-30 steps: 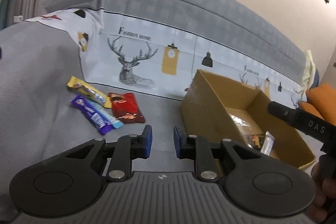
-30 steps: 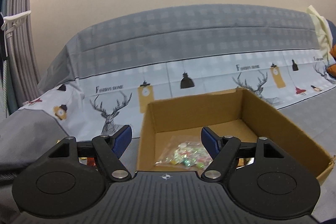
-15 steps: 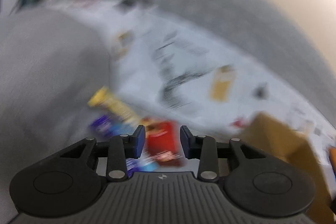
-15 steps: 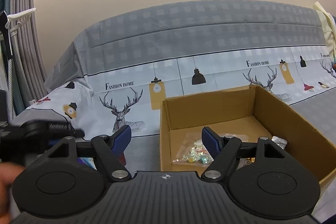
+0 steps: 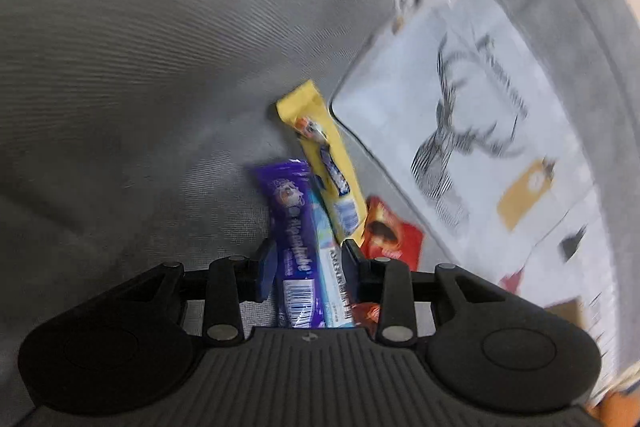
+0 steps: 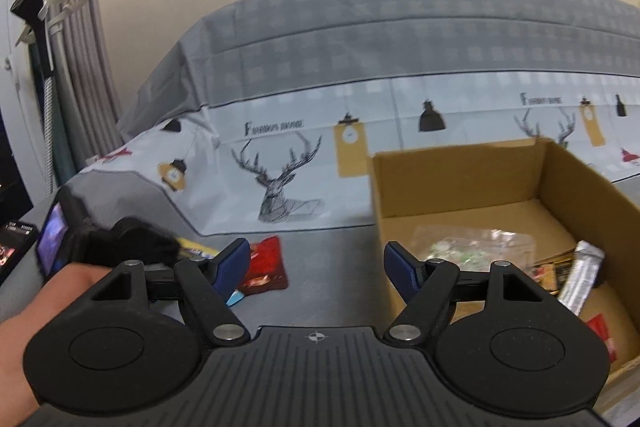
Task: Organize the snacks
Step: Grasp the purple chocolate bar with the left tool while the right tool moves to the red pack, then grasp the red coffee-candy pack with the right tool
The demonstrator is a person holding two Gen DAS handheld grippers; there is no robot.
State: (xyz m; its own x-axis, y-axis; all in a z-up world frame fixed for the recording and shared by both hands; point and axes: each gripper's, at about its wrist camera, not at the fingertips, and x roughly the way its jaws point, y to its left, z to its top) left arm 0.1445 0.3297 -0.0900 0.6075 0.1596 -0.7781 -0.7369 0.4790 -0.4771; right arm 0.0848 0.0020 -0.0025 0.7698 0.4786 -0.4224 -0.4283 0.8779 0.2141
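Note:
My left gripper (image 5: 308,259) points down at the grey sofa seat, open, its fingers astride a purple bar (image 5: 292,227) and a light-blue bar (image 5: 330,267) that lie side by side. I see no grip on either bar. A yellow bar (image 5: 324,147) lies just beyond them and a red packet (image 5: 390,235) to the right. My right gripper (image 6: 316,263) stands wide open and empty, between the red packet (image 6: 266,263) and the cardboard box (image 6: 456,183). In the box lie a clear candy bag (image 6: 472,247), a silver stick pack (image 6: 580,275) and other packets.
A deer-print cover (image 6: 280,187) hangs over the sofa back behind the snacks and box. The person's hand (image 6: 36,307) holding the left tool fills the lower left of the right wrist view. A phone (image 6: 16,239) lies at the far left, near curtains.
My left gripper has swung left and down from beside the box to over the bars, rolling as it went, and its jaws stand wider. The right gripper has drifted left; the box now sits to its right.

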